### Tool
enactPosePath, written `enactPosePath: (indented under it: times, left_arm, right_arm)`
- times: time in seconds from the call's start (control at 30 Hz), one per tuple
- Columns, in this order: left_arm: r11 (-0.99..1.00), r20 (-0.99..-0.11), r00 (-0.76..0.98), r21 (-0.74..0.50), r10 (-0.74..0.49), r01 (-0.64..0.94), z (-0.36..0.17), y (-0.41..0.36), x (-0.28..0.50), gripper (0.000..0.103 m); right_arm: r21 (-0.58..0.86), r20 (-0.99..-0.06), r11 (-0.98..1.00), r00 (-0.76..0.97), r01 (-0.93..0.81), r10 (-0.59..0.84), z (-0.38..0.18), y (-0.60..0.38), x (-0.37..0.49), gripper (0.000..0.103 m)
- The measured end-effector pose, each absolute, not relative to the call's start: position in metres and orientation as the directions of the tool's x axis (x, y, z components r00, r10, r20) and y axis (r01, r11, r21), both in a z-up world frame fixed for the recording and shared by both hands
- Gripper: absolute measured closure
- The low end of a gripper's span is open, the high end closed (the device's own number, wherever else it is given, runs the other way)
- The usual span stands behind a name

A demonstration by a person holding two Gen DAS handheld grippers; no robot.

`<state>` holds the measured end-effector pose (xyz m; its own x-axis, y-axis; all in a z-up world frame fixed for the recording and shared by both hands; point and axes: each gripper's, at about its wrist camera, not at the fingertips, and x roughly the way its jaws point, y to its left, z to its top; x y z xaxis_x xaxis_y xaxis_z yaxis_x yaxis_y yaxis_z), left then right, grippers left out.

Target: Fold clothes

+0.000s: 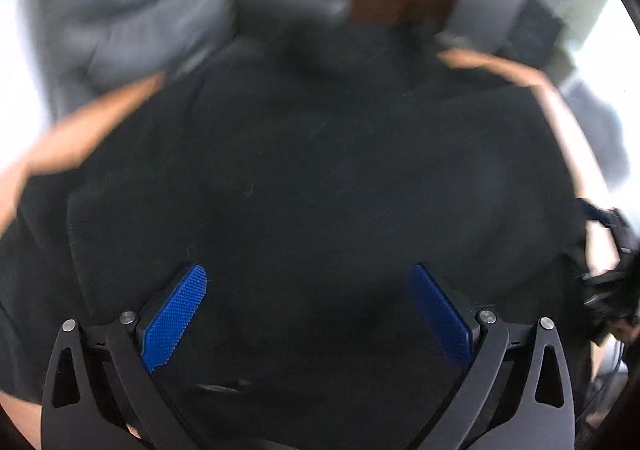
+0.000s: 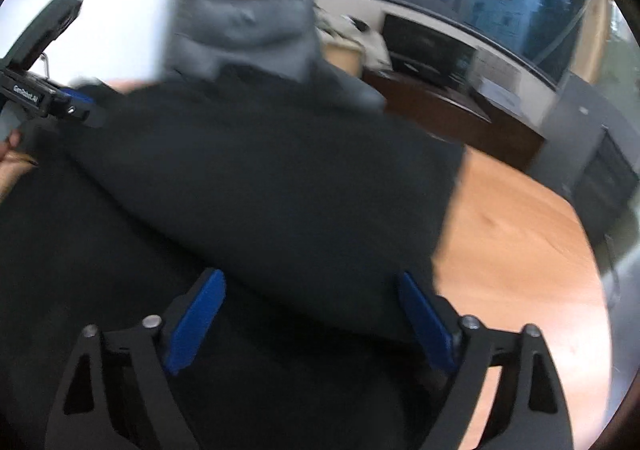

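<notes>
Black garment (image 1: 320, 170) spread over a wooden table (image 2: 512, 234), filling the middle of both views; in the right wrist view a diagonal edge running from upper left to lower right, one layer apparently lying over another. Left gripper (image 1: 308, 314) low in its frame, blue pads (image 1: 176, 314) splayed wide, nothing between them, only cloth beneath. Right gripper (image 2: 312, 318) likewise spread apart and empty, hovering at the garment's lower edge. Grey padded chair (image 2: 244, 22) behind the table at upper centre. Both frames smeared by motion.

Risks, as a judgement: black on black hides edges, so easy to pinch two layers instead of one, or miss the hem altogether. Cloth near the table's right rim could slide off if dragged. Uneven pulling between the two sides likely to skew the fold or bunch the fabric.
</notes>
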<state>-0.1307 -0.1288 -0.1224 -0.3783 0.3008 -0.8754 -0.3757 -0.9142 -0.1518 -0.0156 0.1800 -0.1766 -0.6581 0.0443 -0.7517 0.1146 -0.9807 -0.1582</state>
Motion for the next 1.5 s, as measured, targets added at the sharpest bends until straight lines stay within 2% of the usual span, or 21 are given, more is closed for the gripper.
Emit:
enactPosePath:
  times: [0.1, 0.2, 0.37, 0.7, 0.9, 0.97, 1.07, 1.17, 1.3, 1.5]
  left_arm:
    - [-0.935, -0.903, -0.347, -0.135, 0.252, -0.329, -0.149, -0.133, -0.139, 0.000]
    - [-0.943, -0.902, -0.341, -0.170, 0.266, -0.286, -0.144, -0.127, -0.128, 0.000]
    - [-0.960, -0.903, -0.364, -0.145, 0.228, -0.242, -0.137, -0.102, -0.101, 0.000]
    - [-0.957, -0.896, -0.375, -0.149, 0.238, -0.250, -0.130, -0.051, -0.079, 0.000]
    - [-0.953, -0.880, -0.401, -0.156, 0.254, -0.261, -0.117, -0.049, -0.083, 0.000]
    - [-0.952, -0.878, -0.403, -0.157, 0.257, -0.263, -0.115, -0.053, -0.089, 0.000]
    - [-0.952, -0.900, -0.369, -0.129, 0.231, -0.278, -0.127, -0.051, -0.106, 0.000]
    - [-0.949, -0.899, -0.390, -0.076, 0.197, -0.305, -0.131, -0.046, -0.110, 0.000]
    - [-0.948, -0.881, -0.434, -0.047, 0.189, -0.316, -0.130, -0.045, -0.101, 0.000]
    - [-0.954, -0.843, -0.516, 0.009, 0.154, -0.299, -0.128, -0.051, -0.071, 0.000]
  right_arm:
    - [-0.167, -0.749, -0.985, -0.646, -0.030, 0.147, -0.182, 0.220, -0.012, 0.014]
    - [-0.183, -0.746, -0.978, -0.633, -0.103, 0.206, -0.187, 0.257, -0.014, 0.010]
    - [-0.242, -0.738, -0.968, -0.636, -0.060, 0.224, -0.179, 0.279, -0.013, 0.009]
    - [-0.399, -0.728, -0.915, -0.624, 0.048, 0.285, -0.180, 0.325, -0.041, 0.005]
    - [-0.443, -0.725, -0.896, -0.598, 0.027, 0.340, -0.177, 0.328, -0.048, 0.006]
    - [-0.408, -0.719, -0.913, -0.624, 0.021, 0.307, -0.162, 0.316, -0.035, 0.007]
    - [-0.202, -0.748, -0.978, -0.653, 0.060, 0.114, -0.137, 0.290, -0.014, 0.007]
    - [-0.059, -0.770, -0.985, -0.636, 0.160, -0.057, -0.144, 0.254, -0.004, 0.007]
    - [-0.007, -0.832, -0.989, -0.549, 0.146, -0.075, -0.190, 0.230, 0.010, 0.008]
    - [0.011, -0.814, -0.996, -0.577, 0.090, -0.061, -0.199, 0.237, 0.034, 0.003]
